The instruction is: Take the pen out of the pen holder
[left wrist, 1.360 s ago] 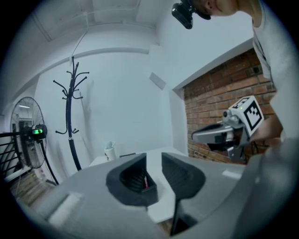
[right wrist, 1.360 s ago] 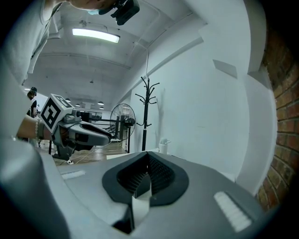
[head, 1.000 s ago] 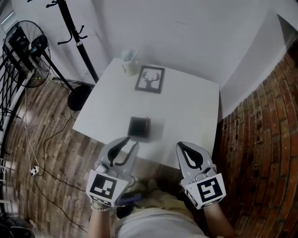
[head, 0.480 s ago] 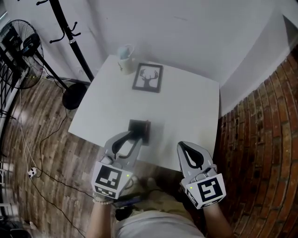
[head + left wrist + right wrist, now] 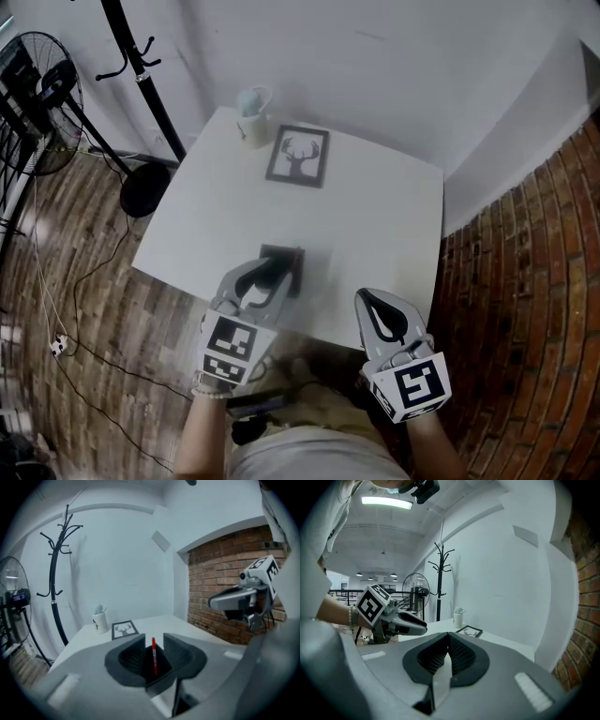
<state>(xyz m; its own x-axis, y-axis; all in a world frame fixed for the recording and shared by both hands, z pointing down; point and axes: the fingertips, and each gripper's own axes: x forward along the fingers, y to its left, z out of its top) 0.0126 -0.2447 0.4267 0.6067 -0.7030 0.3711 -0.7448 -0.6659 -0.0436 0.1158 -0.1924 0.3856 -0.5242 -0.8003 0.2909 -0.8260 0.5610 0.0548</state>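
The left gripper [image 5: 153,641] points slightly downward at the black pen holder [image 5: 160,670], which stands near the table [image 5: 375,216] edge closest to the person. Its 2 jaws are wide apart and opening, with the red pen [image 5: 153,656] standing upright in the gap between them. Neither pad touches the pen, so nothing is gripped yet. The pen sits in the holder with its upper part above the rim, centred on the line the gripper looks along. That alignment seems deliberate: with a jaw on each side of the shaft, a simple squeeze would catch it above the rim.

The right gripper [image 5: 447,637] is to the right of the left one and apart from the holder, above the table's near edge. Its jaws meet at the tips and hold nothing. It appears to be parked out of the way, though it could steady the holder if the pen drags it upward.

Beyond both grippers, at the far side of the table, stand a white mug [image 5: 253,105] and a framed deer picture [image 5: 298,157], well clear of the work.

The extraction is judged to be at the approach stage, with the closing and lifting not yet done.
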